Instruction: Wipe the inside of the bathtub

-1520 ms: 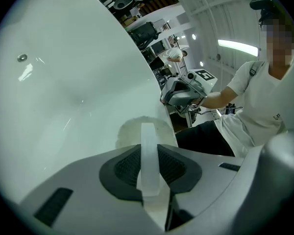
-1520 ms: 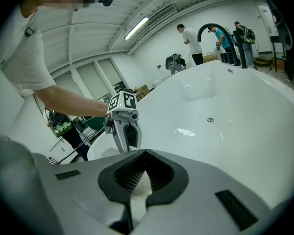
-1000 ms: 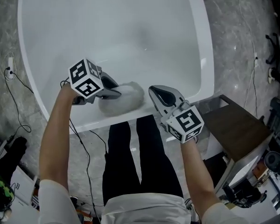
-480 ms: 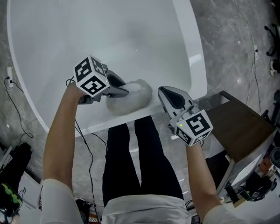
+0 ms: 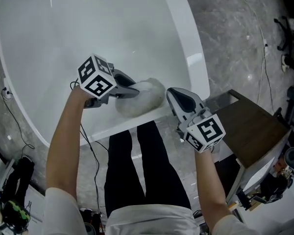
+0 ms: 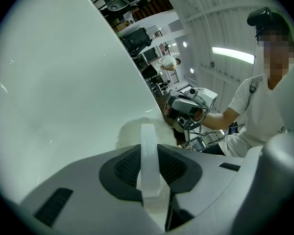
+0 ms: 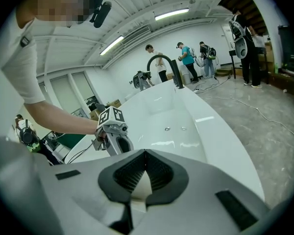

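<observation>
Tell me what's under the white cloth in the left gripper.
The bathtub's white inner wall, at its near end. The left gripper clamps the cloth; the patch directly beneath it is covered.

Floor is grey marble-look stone [image 5: 225, 28], pretty glossy. A dark brown wooden side table [image 5: 250, 129] sits on it. A thin black cable [image 5: 262, 62] trails across the floor beyond that table, and some black gear [image 5: 290, 161] is piled just right of it. The right gripper view shows a white ribbed ceiling [image 7: 137, 9] with long strip lights [image 7: 172, 13], white walls [image 7: 132, 65] and a few people [image 7: 186, 55] standing way back.
</observation>
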`<state>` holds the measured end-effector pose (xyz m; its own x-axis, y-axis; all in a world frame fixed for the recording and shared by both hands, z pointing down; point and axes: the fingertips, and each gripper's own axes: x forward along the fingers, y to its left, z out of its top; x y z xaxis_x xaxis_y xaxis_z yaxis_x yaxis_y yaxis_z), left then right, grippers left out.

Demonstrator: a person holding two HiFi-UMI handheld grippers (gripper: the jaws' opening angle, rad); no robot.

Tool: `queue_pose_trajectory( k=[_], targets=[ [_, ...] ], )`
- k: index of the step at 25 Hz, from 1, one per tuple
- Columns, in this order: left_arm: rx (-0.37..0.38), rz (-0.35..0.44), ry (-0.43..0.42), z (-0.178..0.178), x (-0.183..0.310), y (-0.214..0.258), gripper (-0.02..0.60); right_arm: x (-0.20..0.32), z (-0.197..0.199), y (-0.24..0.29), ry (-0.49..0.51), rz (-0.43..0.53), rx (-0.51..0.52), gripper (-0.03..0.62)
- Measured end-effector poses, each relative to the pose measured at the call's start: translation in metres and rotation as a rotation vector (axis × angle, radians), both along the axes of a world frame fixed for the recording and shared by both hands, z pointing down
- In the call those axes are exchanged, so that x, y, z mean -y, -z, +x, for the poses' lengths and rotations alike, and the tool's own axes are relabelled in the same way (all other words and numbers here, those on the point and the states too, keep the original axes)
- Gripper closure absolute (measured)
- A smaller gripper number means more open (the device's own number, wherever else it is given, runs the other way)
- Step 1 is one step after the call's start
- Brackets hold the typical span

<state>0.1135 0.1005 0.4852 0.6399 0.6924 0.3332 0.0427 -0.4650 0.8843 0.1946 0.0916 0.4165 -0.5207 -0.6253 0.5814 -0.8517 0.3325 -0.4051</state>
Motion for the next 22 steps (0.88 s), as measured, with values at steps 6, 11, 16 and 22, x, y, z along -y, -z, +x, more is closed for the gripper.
queue_pose_trajectory(
  k=[6, 11, 16, 22],
  targets=[
    [-0.020, 0.010, -0.004, 0.013, 0.002, -0.001, 0.486, 0.001, 0.000, -0.002, -0.013, 0.000, -0.010, 0.576],
    [-0.032, 0.028, 0.033, 0.021, 0.005, -0.003, 0.486, 0.001, -0.002, -0.001, -0.024, 0.002, -0.004, 0.576],
    [-0.030, 0.021, 0.052, 0.031, 0.011, -0.012, 0.486, 0.006, 0.002, -0.002, -0.019, 0.007, -0.005, 0.576],
    [-0.020, 0.033, 0.041, 0.039, 0.013, -0.023, 0.486, 0.008, 0.001, 0.001, -0.014, 0.013, -0.001, 0.576]
  ],
)
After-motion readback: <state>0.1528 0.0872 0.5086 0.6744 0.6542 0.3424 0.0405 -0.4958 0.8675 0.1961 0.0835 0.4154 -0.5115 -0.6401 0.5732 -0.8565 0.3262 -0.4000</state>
